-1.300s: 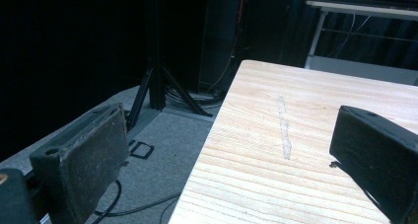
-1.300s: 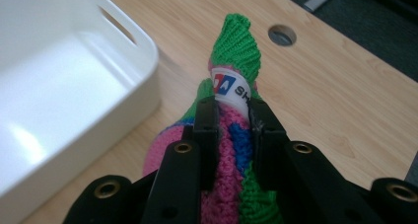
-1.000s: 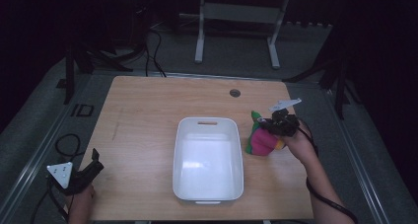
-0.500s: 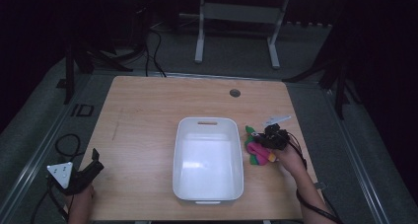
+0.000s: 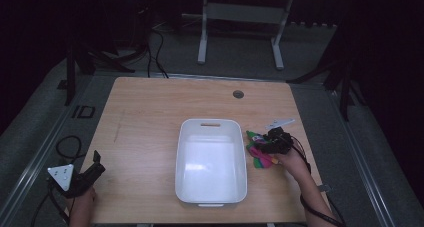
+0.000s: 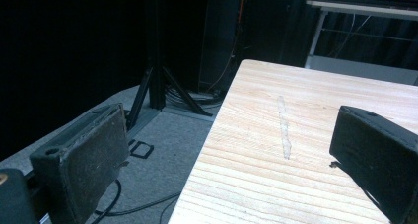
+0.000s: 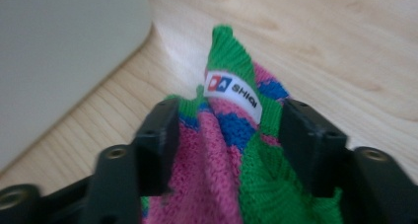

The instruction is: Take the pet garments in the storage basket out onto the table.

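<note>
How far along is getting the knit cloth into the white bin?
Done: the right gripper has its jaws around the knit cloth. In hand: the cloth sits beside the bin, on its right, not yet inside. Left: carry it over the rim and release. The left gripper waits open at the table corner.

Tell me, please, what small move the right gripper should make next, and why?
Probably lift the knitted cloth and carry it sideways over the white bin: the right gripper has it between its jaws, right beside the bin, which looks empty.
</note>
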### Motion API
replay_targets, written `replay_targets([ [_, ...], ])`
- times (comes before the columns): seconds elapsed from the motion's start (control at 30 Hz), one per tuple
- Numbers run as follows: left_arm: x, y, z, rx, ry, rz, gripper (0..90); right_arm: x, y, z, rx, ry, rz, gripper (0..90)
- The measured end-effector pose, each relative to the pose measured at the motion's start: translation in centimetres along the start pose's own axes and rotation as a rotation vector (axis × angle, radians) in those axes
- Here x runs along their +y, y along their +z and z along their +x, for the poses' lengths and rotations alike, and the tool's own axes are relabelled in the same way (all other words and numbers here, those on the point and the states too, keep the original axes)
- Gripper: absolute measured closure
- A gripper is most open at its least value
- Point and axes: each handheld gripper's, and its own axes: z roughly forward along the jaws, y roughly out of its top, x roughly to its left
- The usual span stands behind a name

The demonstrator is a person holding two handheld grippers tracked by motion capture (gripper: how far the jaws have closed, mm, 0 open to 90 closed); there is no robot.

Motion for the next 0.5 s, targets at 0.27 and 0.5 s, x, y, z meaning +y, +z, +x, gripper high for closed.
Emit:
replay_targets([
  [0.27,0.0,0.0,0.0,0.000,0.000,0.000,1.9,-0.7,-3.1,-0.7,0.063,0.059,-0.094,15.2],
  [0.5,0.0,0.0,0.0,0.001,0.001,0.000,1.9,-3.3,-5.2,-1.4,0.036,0.093,-0.165,12.6],
])
